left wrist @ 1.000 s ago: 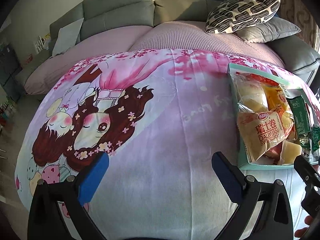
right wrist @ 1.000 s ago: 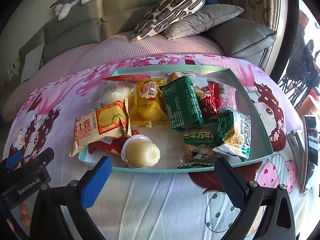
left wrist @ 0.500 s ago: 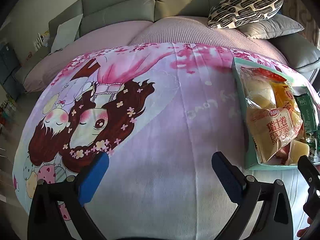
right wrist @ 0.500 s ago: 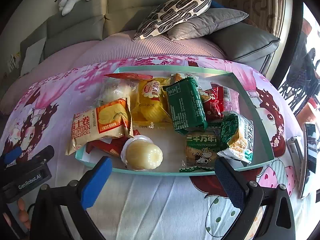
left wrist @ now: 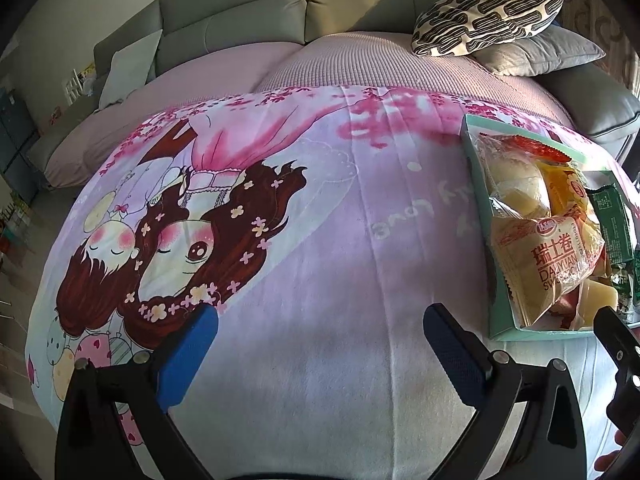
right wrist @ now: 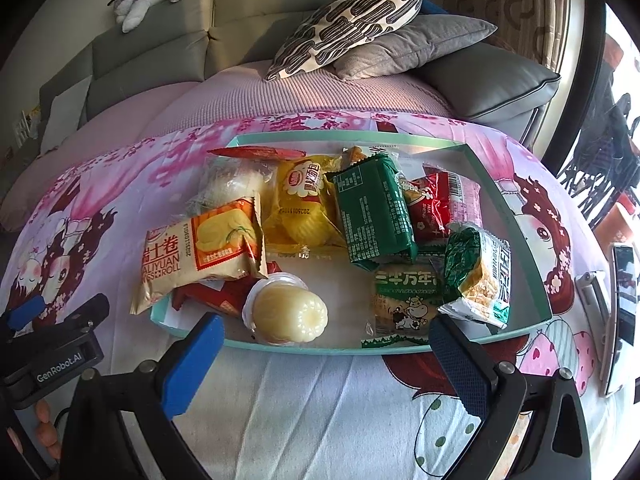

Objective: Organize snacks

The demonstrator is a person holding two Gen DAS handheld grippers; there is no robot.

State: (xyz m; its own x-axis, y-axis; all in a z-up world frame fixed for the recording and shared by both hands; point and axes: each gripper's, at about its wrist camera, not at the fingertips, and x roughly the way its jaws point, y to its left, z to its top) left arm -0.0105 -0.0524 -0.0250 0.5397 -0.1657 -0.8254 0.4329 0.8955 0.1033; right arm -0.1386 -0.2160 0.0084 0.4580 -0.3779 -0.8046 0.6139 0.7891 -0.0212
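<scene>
Snacks [left wrist: 548, 248] fill a teal tray [left wrist: 476, 184] at the right edge of the left wrist view, where the left gripper [left wrist: 320, 344] hangs over the bare cartoon cloth [left wrist: 320, 220], jaws wide apart and empty. From the right wrist, the right gripper [right wrist: 326, 344] sits at the tray's near rim [right wrist: 320, 349], jaws spread wide, gripping nothing, a jelly cup [right wrist: 290, 314] lying just beyond them.

Red wrapper [right wrist: 208, 298] mostly buried under the swiss roll packet [right wrist: 200, 252]; phone [right wrist: 622, 312], right of the tray [right wrist: 516, 216], cut by the frame edge.
</scene>
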